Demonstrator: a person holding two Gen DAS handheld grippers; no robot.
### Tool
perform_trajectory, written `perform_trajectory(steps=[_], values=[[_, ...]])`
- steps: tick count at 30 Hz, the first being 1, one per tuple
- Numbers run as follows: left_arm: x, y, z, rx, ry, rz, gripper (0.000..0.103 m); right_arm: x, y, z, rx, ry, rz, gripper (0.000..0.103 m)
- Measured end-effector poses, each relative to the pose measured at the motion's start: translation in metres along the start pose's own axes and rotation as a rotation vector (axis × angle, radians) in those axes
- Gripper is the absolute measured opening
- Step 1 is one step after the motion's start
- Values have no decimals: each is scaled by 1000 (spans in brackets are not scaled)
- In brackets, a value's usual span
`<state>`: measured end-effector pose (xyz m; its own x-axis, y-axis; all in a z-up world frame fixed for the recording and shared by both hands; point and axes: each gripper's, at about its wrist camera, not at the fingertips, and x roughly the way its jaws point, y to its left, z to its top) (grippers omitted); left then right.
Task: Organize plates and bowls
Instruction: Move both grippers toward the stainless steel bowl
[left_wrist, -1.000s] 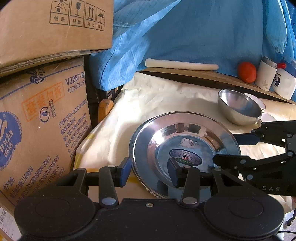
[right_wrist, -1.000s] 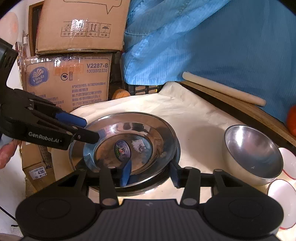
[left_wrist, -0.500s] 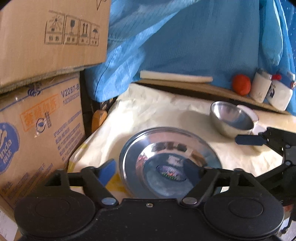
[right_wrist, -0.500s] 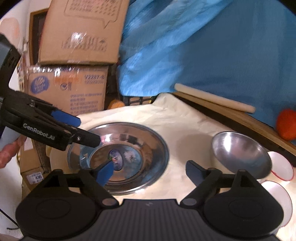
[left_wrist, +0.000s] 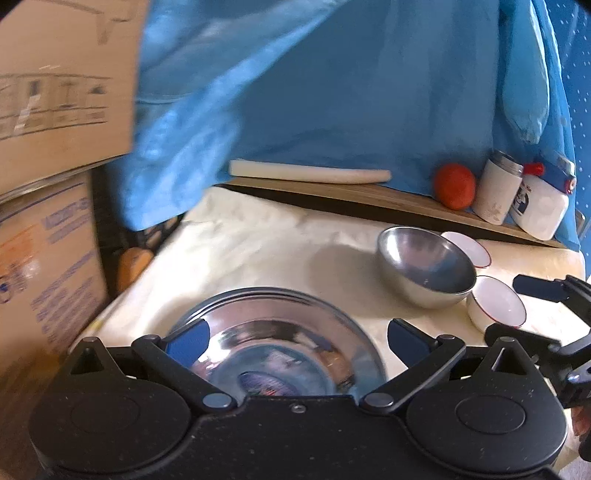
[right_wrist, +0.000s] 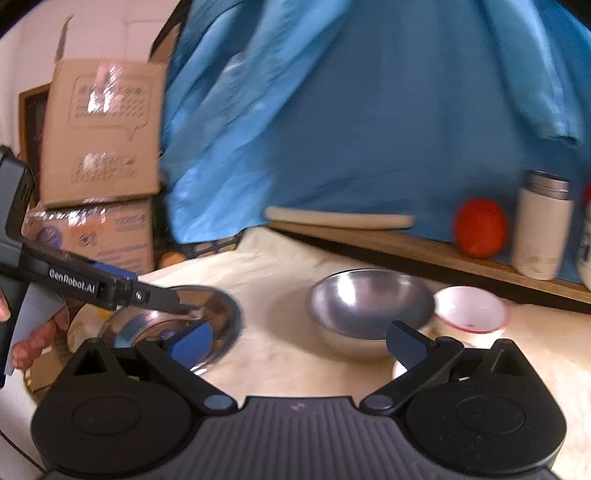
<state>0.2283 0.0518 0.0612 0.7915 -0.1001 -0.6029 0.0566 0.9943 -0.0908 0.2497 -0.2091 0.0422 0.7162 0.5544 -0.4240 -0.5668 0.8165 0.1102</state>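
Stacked steel plates (left_wrist: 280, 332) lie on the cream cloth, at the lower left in the right wrist view (right_wrist: 218, 314). My left gripper (left_wrist: 297, 338) is open and empty just above them. A steel bowl (left_wrist: 424, 271) stands to the right, central in the right wrist view (right_wrist: 369, 306). Two small white red-rimmed bowls (left_wrist: 496, 306) (left_wrist: 467, 249) sit beside it; one shows behind the steel bowl (right_wrist: 469, 308). My right gripper (right_wrist: 299, 338) is open and empty, raised in front of the steel bowl.
Cardboard boxes (left_wrist: 48, 184) are stacked at the left. A blue cloth (left_wrist: 332, 92) hangs behind. On a wooden board (left_wrist: 369, 197) lie a rolling pin (left_wrist: 308, 173), an orange fruit (left_wrist: 454, 186), a white tumbler (left_wrist: 498, 192) and a white bottle (left_wrist: 539, 206).
Both grippers let go of the plate rim, opened wide and pulled back and up. The right gripper swung right toward the steel bowl. The plates stay on the cloth.
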Motion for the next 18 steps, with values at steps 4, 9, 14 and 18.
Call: perform_trajectory(steps=[4,9,14,18], values=[[15,-18,7,19,10,-23,102,-6,-24,1,29,-13,-50,102],[35,-40,20,44,16,-51,102,-6,-46,4,57,-4,-108,102],[55,-54,31,55,16,-65,102,3,-62,6,75,18,-145,102],[71,-59,40,42,23,-71,102,11,-67,10,69,37,-161,102]])
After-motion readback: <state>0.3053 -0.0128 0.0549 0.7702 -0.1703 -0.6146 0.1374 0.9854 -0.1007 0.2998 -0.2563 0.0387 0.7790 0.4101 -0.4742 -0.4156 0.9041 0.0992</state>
